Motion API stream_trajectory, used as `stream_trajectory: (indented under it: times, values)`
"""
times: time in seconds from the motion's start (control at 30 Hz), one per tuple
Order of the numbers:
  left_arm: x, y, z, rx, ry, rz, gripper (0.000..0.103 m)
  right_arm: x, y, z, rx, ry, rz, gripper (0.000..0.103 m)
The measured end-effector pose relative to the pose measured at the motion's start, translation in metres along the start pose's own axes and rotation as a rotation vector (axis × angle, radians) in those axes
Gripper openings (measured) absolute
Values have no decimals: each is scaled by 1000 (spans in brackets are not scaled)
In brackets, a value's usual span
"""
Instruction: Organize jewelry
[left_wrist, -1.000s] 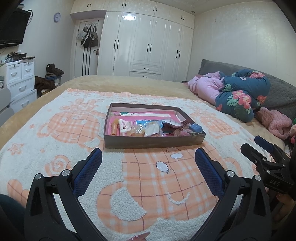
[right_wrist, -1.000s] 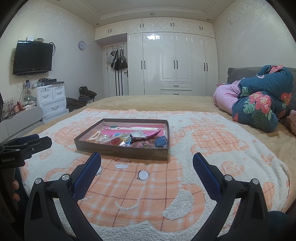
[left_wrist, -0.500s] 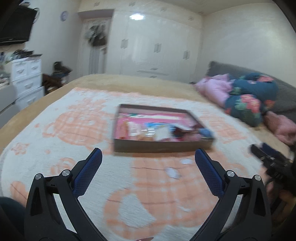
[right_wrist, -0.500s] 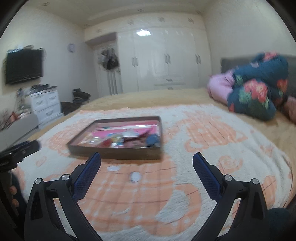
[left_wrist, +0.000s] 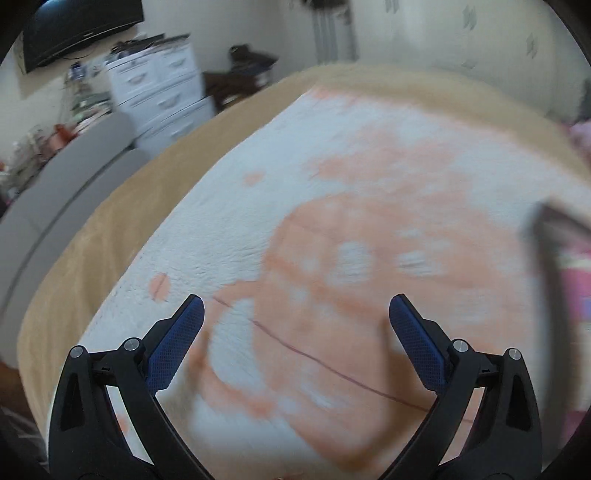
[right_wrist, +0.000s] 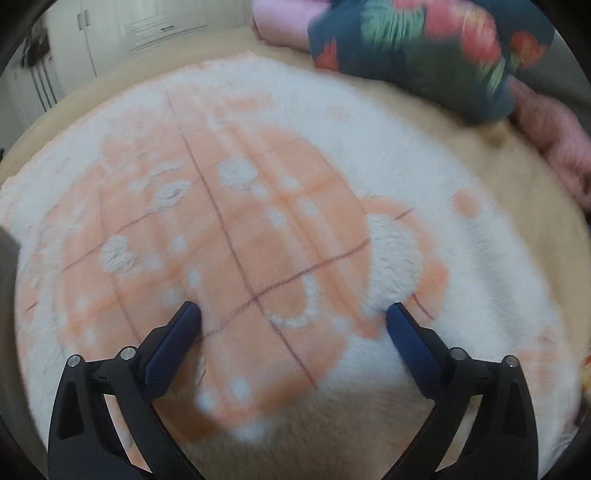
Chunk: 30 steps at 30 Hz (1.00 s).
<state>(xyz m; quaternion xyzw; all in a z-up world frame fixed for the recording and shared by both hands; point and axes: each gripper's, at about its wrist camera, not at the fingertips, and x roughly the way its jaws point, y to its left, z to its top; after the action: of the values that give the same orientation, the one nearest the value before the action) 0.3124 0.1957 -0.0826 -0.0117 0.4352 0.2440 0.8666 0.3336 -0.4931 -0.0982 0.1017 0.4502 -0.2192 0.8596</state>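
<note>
Grippers, left (left_wrist: 295, 308) and right (right_wrist: 293, 314), both spread wide, tilt down over the blanket (right_wrist: 258, 229).

- Left gripper (left_wrist: 295, 317): black plastic frame with triangular cut-outs, silver screws at the joints, two blue textured fingers (left_wrist: 177, 343).
- Right gripper (right_wrist: 293, 325): same black frame, silver screws, dark blue textured fingers (right_wrist: 413, 349).
</note>
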Motion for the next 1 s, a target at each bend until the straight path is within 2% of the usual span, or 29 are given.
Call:
stream_trajectory:
  times: [0.03,0.1,1.0]
  values:
    - [15,7,-2,-34,60,-48,93,-4,0,-3,1,-15,3,98]
    - [10,17,-2,-77,45,-94,93,-2,0,-4,-5,-4,-7,98]
    - [6,18,-6,-85,48,-91,93,-4,-1,-4,-4,-6,-6,98]
